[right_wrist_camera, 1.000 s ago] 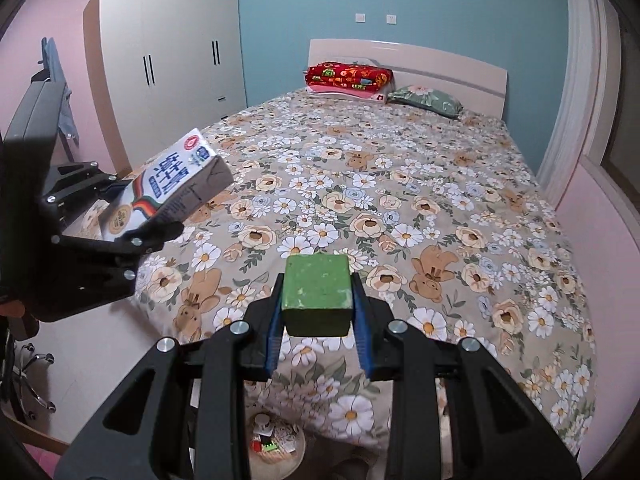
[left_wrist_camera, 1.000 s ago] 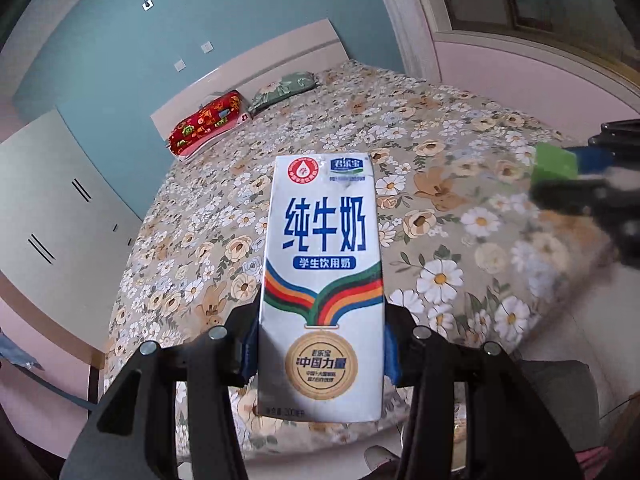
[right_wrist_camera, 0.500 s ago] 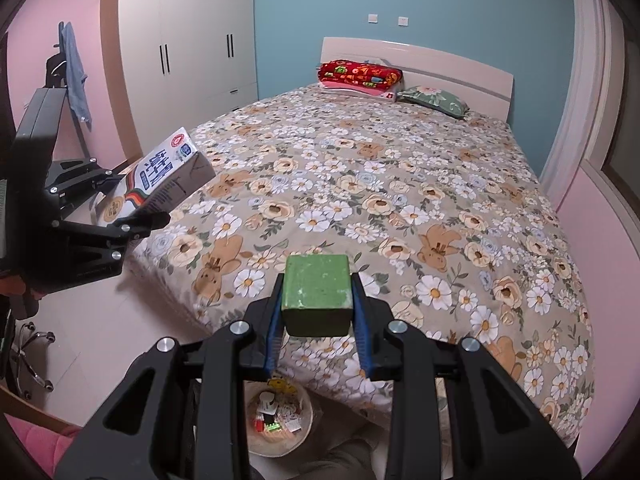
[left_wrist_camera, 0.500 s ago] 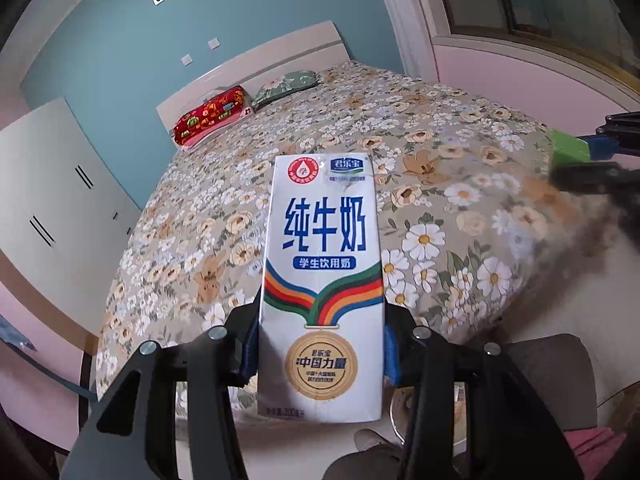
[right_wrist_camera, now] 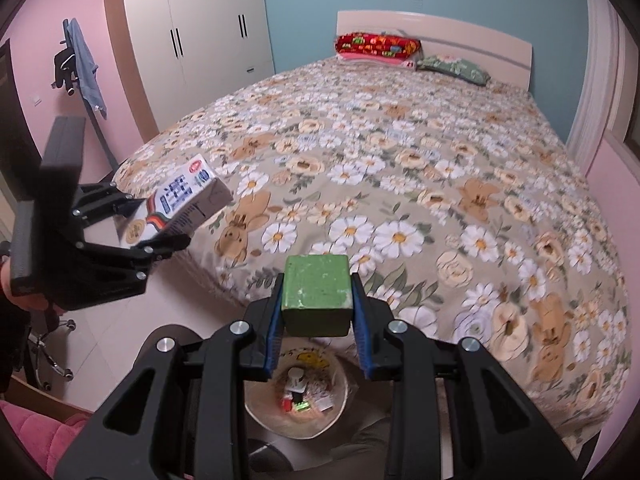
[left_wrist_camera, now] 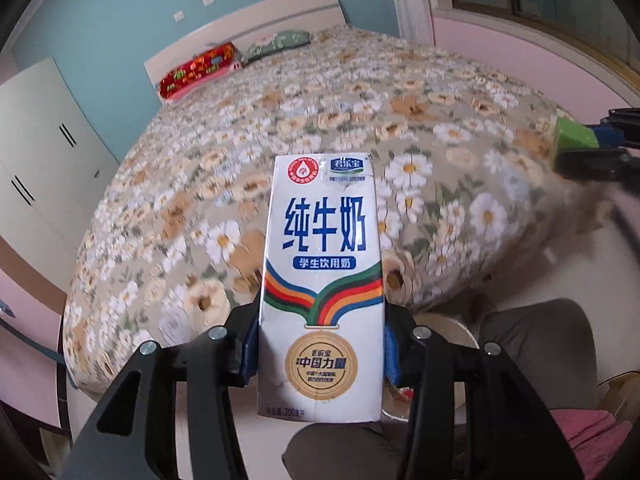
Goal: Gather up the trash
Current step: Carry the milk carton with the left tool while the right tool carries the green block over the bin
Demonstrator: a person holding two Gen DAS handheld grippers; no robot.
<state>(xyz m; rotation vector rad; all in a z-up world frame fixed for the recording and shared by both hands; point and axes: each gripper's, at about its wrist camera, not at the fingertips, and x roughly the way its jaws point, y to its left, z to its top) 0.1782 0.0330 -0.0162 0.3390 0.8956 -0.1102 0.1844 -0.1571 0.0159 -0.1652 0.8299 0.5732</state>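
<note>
Right gripper (right_wrist_camera: pixel 317 312): fingers pinching a green block (right_wrist_camera: pixel 316 294), held directly above the trash basket (right_wrist_camera: pixel 256 410) on the floor at the bed's (right_wrist_camera: pixel 400 184) foot; left gripper (left_wrist_camera: pixel 320 352): fingers clamped on a milk carton (left_wrist_camera: pixel 322 280), long axis pointing forward, off to the basket's left; right is judged nearer for the drop.

Right gripper (right_wrist_camera: pixel 318 320) clamps green block (right_wrist_camera: pixel 317 293) above round trash basket (right_wrist_camera: pixel 296 394) on floor. Left gripper (right_wrist_camera: pixel 160 224) at left grips milk carton (right_wrist_camera: pixel 180 206) near floral bed (right_wrist_camera: pixel 400 180) corner.
</note>
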